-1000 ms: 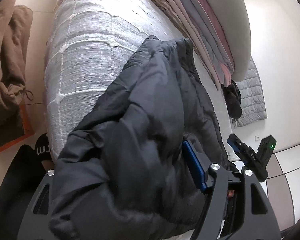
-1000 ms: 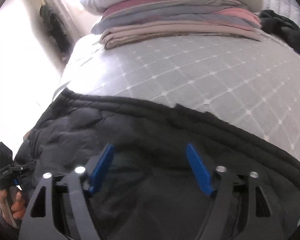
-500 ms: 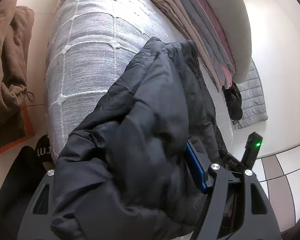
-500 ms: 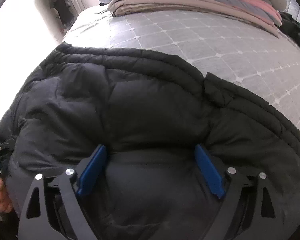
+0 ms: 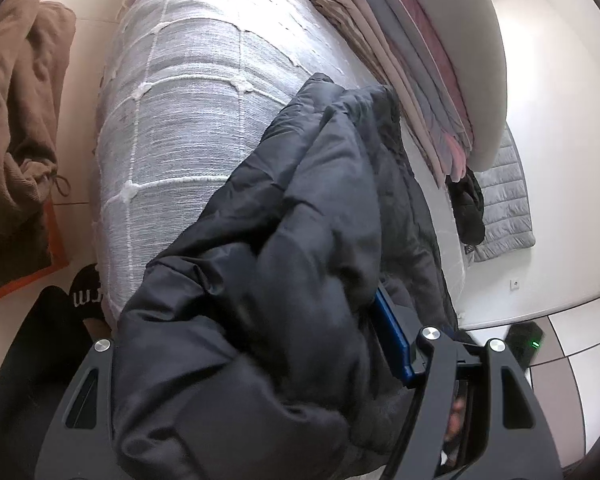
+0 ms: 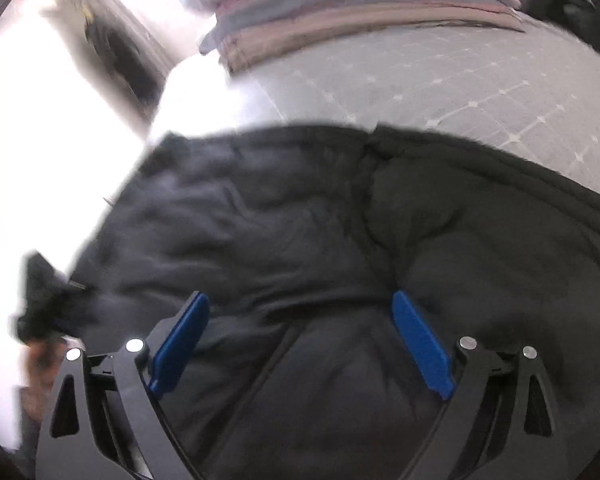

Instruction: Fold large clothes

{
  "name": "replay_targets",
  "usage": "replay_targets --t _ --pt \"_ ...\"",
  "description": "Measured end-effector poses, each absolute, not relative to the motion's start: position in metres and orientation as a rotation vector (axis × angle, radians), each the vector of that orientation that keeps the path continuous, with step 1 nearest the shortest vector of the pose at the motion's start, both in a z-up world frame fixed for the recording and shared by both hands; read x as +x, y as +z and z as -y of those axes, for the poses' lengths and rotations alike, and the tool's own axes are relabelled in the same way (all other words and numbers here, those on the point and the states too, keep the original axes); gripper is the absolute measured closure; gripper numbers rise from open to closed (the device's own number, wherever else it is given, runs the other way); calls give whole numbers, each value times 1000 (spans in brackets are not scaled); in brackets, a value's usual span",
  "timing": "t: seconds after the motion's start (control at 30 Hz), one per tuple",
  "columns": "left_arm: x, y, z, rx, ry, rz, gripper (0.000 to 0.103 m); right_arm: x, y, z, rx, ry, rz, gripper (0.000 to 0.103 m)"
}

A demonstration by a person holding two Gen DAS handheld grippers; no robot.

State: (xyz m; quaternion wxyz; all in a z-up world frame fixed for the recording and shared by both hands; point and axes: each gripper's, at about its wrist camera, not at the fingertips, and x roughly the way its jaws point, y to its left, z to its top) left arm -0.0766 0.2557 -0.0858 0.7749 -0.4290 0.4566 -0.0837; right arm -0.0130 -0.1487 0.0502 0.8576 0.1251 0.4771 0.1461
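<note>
Right hand-held gripper (image 6: 300,340) jaws just opened wider, jacket (image 6: 340,240) between, unpinched | left hand-held gripper (image 5: 260,360) clamps jacket | jacket on bed (image 5: 188,120)

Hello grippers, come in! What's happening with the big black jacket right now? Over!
Left gripper clamped on black jacket. Right gripper just opening, jacket between, pads clear. Jacket bunched on bed. Nothing blocking.

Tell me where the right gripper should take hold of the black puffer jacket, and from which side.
Probably the black puffer jacket's far hem edge, where it thins to a rim on the grey bedspread. Come from above and beyond that edge: the padded middle bulges too thick. The right gripper, jaws just opening, straddles that bulk unclamped; the left gripper clamps the near bunch.
</note>
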Motion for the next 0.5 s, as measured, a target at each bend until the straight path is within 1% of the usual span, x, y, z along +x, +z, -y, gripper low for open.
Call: replay_targets --t 0.13,0.23,0.27,0.37,0.43,0.5 --pt "-79 -88 -260 -956 -182 -989 38 -61 92 219 314 188 -923 13" --pt "-80 -89 -260 -955 -180 -989 38 -104 93 295 402 13 -909 9" --pt "-80 -89 -261 -956 -179 -988 38 -125 84 326 458 -52 -920 9" --pt "-78 -89 -261 -957 -177 -985 38 -153 46 375 567 -160 -1006 9" --pt "-78 -89 -260 -963 -180 -983 38 -171 16 397 678 -132 -1042 9" --pt "-79 -89 -260 -967 -182 -978 38 -178 -4 408 834 -42 -1036 9"
